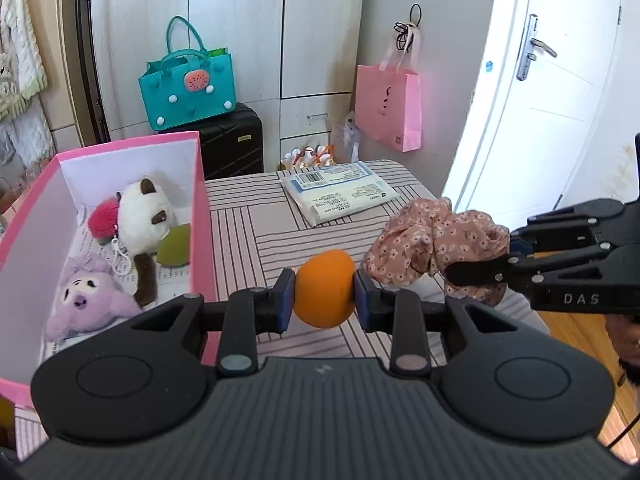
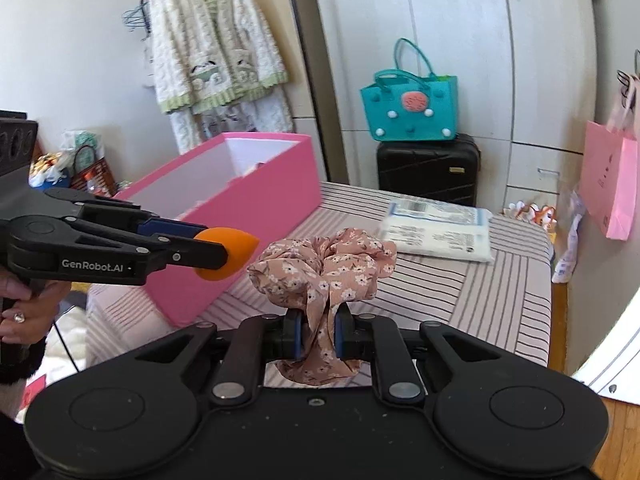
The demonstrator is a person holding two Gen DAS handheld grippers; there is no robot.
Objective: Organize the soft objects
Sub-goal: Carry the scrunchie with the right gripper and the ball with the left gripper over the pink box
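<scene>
my left hand-held gripper (image 1: 325,295) clamping orange sponge (image 1: 325,289), my right hand-held gripper (image 2: 317,332) pinching floral scrunchie (image 2: 320,268), both above striped table (image 1: 272,216), pink box (image 1: 202,216) left holding plush toys (image 1: 146,216)

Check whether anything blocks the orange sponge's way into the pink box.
Nothing visible does. The left tongs hold the orange sponge just right of the pink box, whose top is open. Only its near wall needs clearing; toys already inside leave floor space.

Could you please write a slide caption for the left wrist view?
Left gripper clamps an orange makeup sponge beside the pink box of plush toys; right gripper holds a floral scrunchie.
</scene>
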